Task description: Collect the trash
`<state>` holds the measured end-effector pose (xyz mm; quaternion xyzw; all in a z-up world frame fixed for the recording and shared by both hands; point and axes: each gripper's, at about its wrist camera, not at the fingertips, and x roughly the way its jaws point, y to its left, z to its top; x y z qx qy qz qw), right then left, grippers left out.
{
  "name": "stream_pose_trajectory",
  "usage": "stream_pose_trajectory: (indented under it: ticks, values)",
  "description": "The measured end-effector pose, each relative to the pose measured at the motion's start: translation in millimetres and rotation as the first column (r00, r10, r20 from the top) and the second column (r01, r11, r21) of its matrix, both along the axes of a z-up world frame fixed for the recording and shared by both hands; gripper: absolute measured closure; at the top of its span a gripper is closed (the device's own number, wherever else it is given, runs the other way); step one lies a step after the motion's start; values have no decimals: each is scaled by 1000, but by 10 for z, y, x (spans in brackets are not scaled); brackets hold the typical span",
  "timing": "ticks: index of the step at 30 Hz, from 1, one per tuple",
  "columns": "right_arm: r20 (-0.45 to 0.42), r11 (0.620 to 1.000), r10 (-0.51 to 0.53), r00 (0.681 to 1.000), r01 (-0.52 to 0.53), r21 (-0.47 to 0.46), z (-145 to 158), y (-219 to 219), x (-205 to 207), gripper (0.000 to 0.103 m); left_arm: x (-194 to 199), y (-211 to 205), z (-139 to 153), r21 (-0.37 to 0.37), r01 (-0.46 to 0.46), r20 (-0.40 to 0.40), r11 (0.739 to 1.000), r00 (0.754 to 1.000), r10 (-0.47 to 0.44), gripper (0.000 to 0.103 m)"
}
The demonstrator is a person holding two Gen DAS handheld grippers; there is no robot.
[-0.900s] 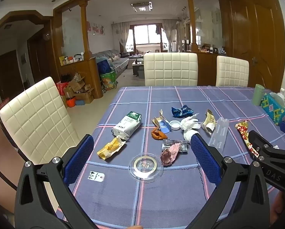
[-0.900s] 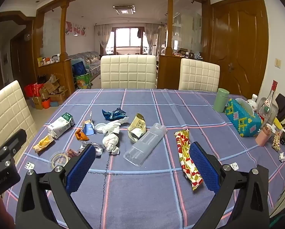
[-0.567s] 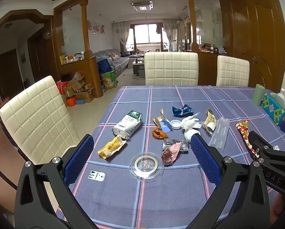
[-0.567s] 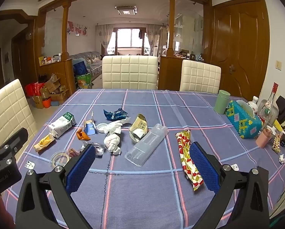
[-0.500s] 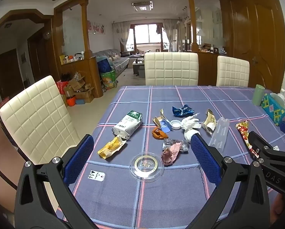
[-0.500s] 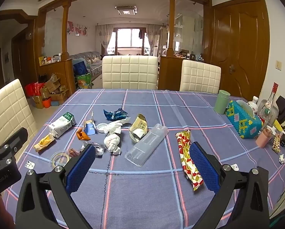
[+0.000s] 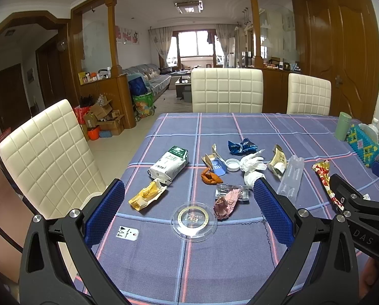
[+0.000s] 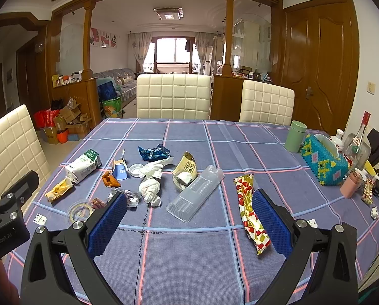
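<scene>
Trash lies scattered on the blue plaid tablecloth (image 7: 214,261). In the left wrist view I see a clear round lid (image 7: 194,221), a pink crumpled wrapper (image 7: 225,204), a yellow wrapper (image 7: 147,194), a white milk carton (image 7: 169,165) and white tissue (image 7: 252,164). My left gripper (image 7: 188,214) is open and empty, above the table's near edge, with the lid between its fingers. In the right wrist view a clear plastic tray (image 8: 195,193) and a red-yellow wrapper (image 8: 250,209) lie ahead. My right gripper (image 8: 189,223) is open and empty above the cloth.
Cream chairs stand at the left (image 7: 49,157) and far side (image 7: 226,90). At the right edge are a green cup (image 8: 295,136), a beaded tissue box (image 8: 324,160), bottles (image 8: 358,145) and a pink cup (image 8: 349,184). A small card (image 7: 127,233) lies near the front left.
Both views have shifted very slightly; the grippers stay open and nothing on the table has moved.
</scene>
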<state>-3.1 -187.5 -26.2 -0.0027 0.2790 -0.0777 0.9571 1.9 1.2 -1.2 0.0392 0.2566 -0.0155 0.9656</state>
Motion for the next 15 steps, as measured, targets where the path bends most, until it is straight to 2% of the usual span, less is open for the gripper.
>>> stream_pose_trajectory:
  ticks: [15]
  values:
    - [0,1000,-1,1000,1,1,-11,-4,2,7,18,-1,-9,0,1,0,1000,1000,-1,3]
